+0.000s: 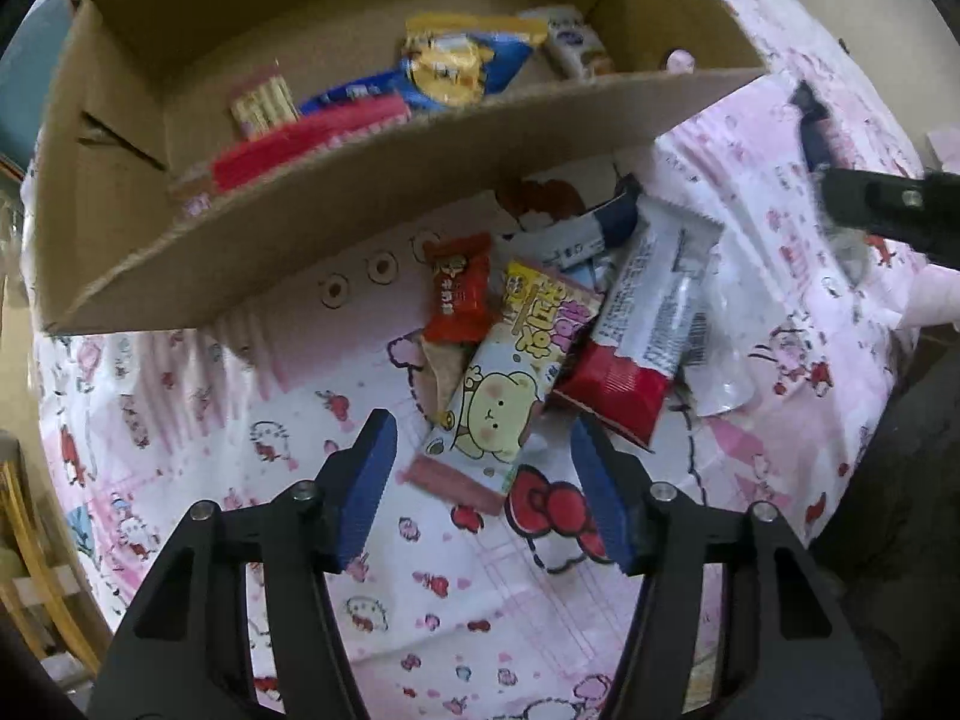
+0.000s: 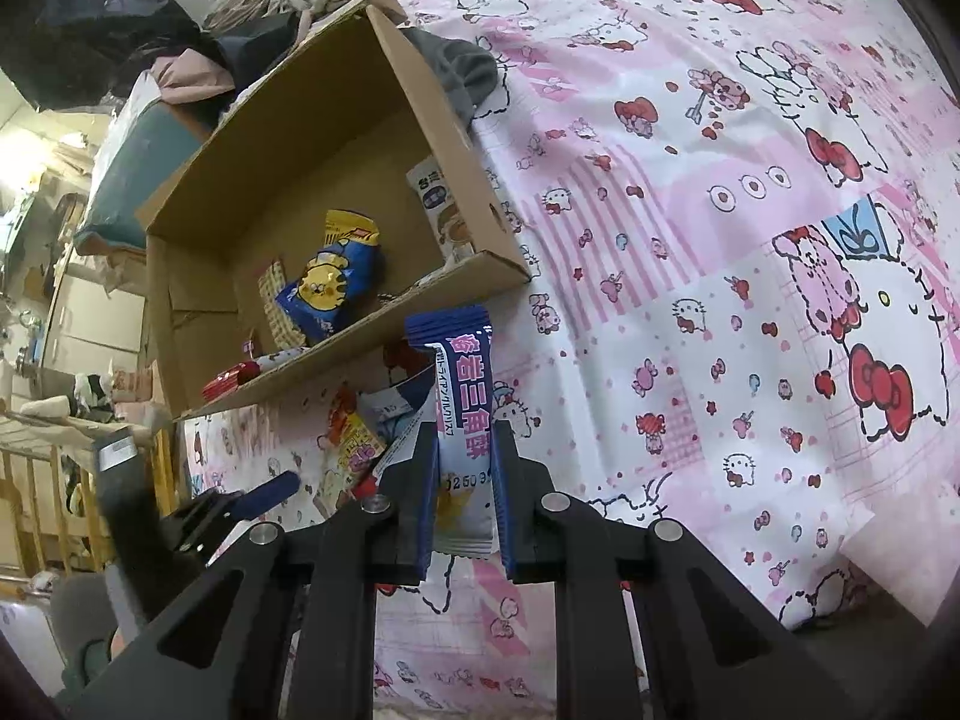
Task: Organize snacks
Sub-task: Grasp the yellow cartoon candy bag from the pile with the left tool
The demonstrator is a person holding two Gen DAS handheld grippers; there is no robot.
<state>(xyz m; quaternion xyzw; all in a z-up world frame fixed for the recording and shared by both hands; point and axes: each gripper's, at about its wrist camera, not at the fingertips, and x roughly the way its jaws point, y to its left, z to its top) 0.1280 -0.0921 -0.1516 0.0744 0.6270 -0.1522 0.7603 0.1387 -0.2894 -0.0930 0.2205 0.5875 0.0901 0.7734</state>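
A small heap of snacks lies on the pink cartoon-print sheet (image 1: 252, 420) in front of an open cardboard box (image 1: 420, 138). It includes a bear-print packet (image 1: 510, 384), a small red packet (image 1: 459, 294) and a red-and-white bar (image 1: 648, 324). My left gripper (image 1: 480, 426) hangs open just above the near end of the bear-print packet, its blue pads (image 1: 372, 480) apart from the wrapper. My right gripper (image 2: 465, 429) is shut on a blue-and-white bar packet (image 2: 462, 372), held upright above the sheet near the box (image 2: 384, 312).
Inside the box lie a blue-and-yellow bag (image 1: 456, 66), a long red pack (image 1: 312, 138), a wafer packet (image 1: 261, 105) and a white packet (image 2: 435, 198). Clothes and bags (image 2: 180, 60) are piled behind it. Wooden furniture (image 2: 54, 480) stands beside the bed.
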